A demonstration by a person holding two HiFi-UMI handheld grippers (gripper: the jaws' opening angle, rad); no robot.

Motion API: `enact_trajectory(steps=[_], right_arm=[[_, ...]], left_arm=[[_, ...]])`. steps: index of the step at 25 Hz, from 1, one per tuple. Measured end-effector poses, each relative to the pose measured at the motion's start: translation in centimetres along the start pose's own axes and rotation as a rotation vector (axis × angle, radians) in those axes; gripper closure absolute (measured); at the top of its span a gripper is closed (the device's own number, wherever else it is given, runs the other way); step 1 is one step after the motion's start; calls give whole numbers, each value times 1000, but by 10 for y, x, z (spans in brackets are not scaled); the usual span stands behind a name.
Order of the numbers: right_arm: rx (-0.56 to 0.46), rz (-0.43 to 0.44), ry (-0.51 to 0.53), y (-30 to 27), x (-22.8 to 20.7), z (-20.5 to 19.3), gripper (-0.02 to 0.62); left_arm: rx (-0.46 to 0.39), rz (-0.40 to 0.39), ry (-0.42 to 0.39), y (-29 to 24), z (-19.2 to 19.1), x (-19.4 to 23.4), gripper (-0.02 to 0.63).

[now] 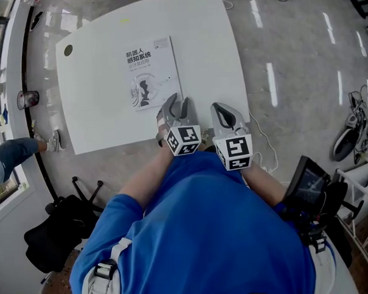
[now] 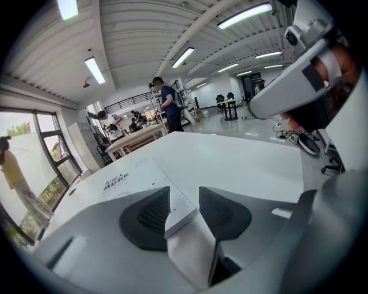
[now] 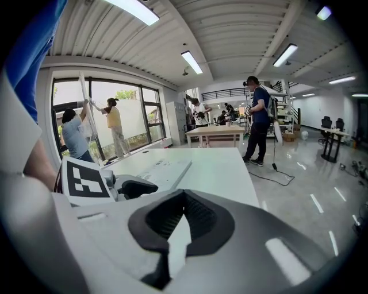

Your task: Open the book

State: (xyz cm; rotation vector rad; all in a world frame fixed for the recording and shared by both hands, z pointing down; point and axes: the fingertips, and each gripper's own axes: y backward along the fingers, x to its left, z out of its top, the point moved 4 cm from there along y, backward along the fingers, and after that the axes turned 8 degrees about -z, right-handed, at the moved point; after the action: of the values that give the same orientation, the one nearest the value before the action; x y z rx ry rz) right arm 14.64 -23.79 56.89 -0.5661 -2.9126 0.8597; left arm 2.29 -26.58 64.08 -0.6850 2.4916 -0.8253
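A closed white book [image 1: 151,71] with black print on its cover lies on the white table [image 1: 103,116], towards the near edge. My left gripper [image 1: 176,103] hovers over the book's near right corner, jaws open and empty. In the left gripper view the book's corner [image 2: 179,213] shows in the gap between the dark pads [image 2: 150,213], with the gripper [image 2: 184,198] above it. My right gripper [image 1: 221,108] hangs just right of the left one, over the table's near right corner. Its jaws look shut with nothing in them [image 3: 183,195]. From there the book [image 3: 164,169] and the left gripper [image 3: 135,186] lie to the left.
A black chair [image 1: 54,234] stands on the floor at the lower left, beside a person's leg [image 1: 14,154]. A screen on a stand [image 1: 307,180] is at the right, a bicycle [image 1: 351,130] beyond it. Cables [image 1: 266,140] run by the table's right edge. People [image 3: 256,120] stand farther off.
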Motion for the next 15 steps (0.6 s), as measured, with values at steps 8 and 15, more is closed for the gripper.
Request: enact_trajectory(steps=[8, 15], right_arm=[[-2, 20, 12, 0, -1, 2, 592], [-9, 41, 18, -1, 2, 3, 592]], left_arm=[[26, 36, -9, -5, -7, 2, 439], [27, 52, -10, -1, -8, 3, 440]])
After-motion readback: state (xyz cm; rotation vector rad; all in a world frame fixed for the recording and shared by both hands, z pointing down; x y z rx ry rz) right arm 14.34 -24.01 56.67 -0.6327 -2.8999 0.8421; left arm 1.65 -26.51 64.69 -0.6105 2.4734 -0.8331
